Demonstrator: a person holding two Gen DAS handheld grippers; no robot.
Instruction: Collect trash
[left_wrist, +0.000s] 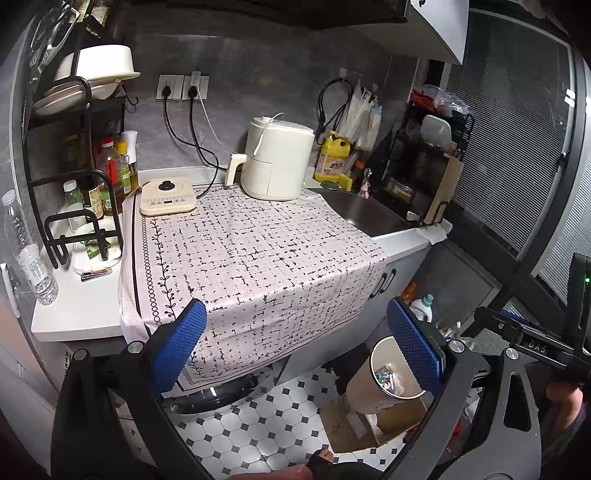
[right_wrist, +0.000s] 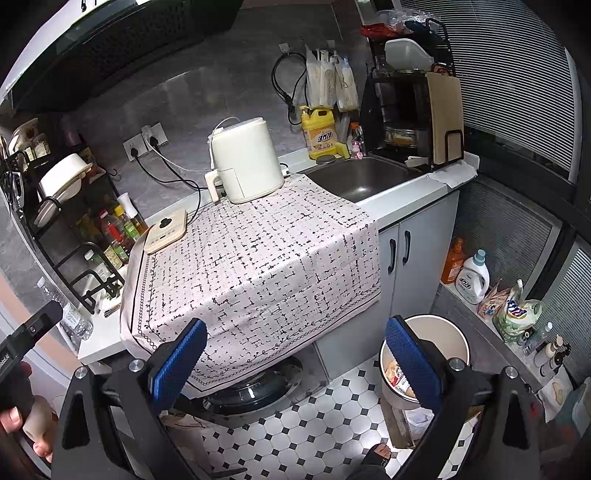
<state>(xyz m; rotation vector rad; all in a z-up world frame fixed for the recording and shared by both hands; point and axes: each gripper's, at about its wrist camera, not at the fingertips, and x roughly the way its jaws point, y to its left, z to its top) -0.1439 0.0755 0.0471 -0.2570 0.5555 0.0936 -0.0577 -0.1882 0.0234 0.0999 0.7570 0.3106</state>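
A beige trash bin (left_wrist: 373, 391) with wrappers inside stands on the tiled floor below the counter, tilted toward me; it also shows in the right wrist view (right_wrist: 428, 328). My left gripper (left_wrist: 295, 347) is open and empty, held in front of the patterned cloth (left_wrist: 258, 258) that covers the counter. My right gripper (right_wrist: 295, 362) is open and empty, also in front of the cloth (right_wrist: 258, 258), with its right finger over the bin's mouth. I see no loose trash on the cloth.
A white air fryer (left_wrist: 275, 158) and a cream induction cooker (left_wrist: 168, 197) stand on the cloth. A sink (right_wrist: 362, 177) lies to the right, a bottle rack (left_wrist: 74, 184) and a plastic water bottle (left_wrist: 26, 251) to the left. Detergent bottles (right_wrist: 472, 277) line the floor at right.
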